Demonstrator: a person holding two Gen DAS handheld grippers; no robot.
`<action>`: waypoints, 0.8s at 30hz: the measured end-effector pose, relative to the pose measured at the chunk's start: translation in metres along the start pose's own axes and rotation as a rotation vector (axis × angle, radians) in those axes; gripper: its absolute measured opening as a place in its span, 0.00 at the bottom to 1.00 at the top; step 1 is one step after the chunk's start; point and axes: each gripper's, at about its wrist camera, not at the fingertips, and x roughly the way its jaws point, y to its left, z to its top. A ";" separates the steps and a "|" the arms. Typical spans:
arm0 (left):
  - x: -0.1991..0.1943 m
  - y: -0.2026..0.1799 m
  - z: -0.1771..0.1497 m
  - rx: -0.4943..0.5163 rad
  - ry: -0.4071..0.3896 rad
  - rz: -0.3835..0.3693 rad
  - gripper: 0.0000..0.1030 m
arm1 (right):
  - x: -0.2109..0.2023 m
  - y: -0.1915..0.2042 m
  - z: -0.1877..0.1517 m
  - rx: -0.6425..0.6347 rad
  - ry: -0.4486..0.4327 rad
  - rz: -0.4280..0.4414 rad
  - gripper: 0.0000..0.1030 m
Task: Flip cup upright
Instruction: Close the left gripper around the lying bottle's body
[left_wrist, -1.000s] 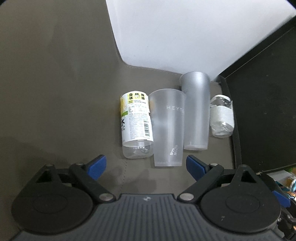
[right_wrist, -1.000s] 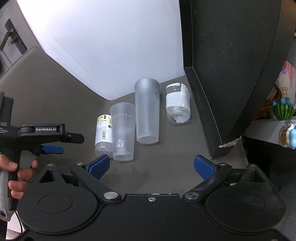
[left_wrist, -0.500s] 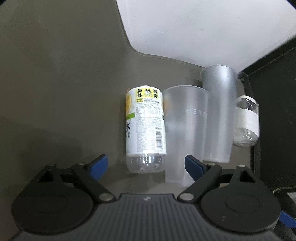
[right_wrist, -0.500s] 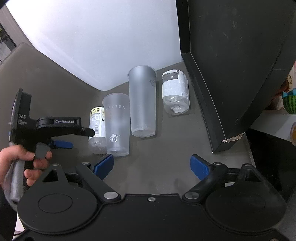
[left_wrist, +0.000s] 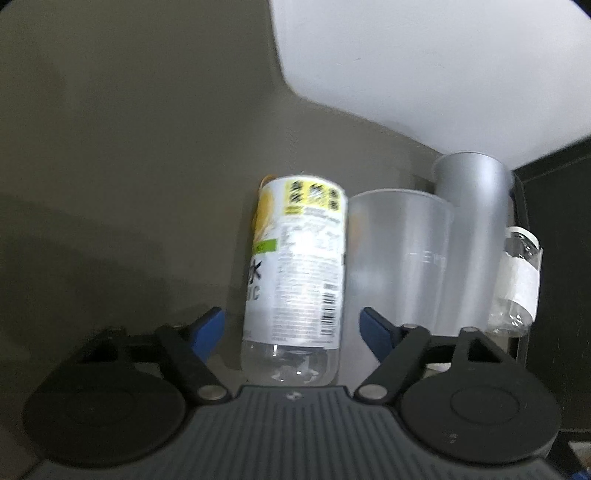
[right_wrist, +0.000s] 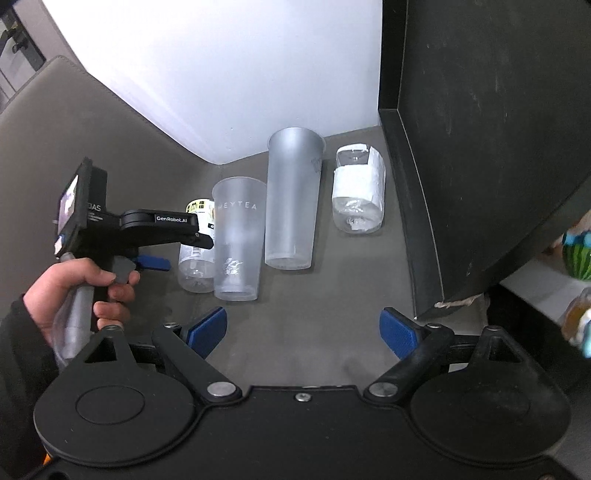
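Note:
Two frosted plastic cups lie on their sides on the grey table: a shorter one marked HEYTEA (right_wrist: 238, 240) (left_wrist: 399, 258) and a taller grey one (right_wrist: 291, 195) (left_wrist: 471, 236) to its right. My left gripper (left_wrist: 291, 328) is open, its blue pads on either side of a lying bottle with a yellow and white label (left_wrist: 295, 280), not touching it. In the right wrist view the left gripper (right_wrist: 173, 243) is held by a hand just left of that bottle (right_wrist: 195, 254). My right gripper (right_wrist: 303, 330) is open and empty, nearer than the cups.
A clear bottle with a white paper wrap (right_wrist: 356, 194) (left_wrist: 517, 280) lies right of the tall cup. A black cabinet (right_wrist: 480, 147) stands close on the right. A white wall (right_wrist: 221, 74) backs the table. Colourful toys (right_wrist: 578, 254) sit far right.
My left gripper has moved forward and left, from facing the HEYTEA cup to straddling the labelled bottle. My right gripper has drawn slightly closer. Both stay open.

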 end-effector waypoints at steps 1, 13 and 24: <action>0.003 0.002 -0.001 -0.012 0.011 0.000 0.69 | -0.001 0.000 0.000 -0.006 0.000 -0.003 0.86; -0.001 0.006 -0.020 -0.026 -0.004 0.014 0.62 | -0.009 -0.014 -0.008 0.022 0.002 -0.005 0.86; -0.046 0.012 -0.054 0.041 -0.060 -0.003 0.61 | -0.014 -0.006 -0.006 0.015 -0.011 0.052 0.88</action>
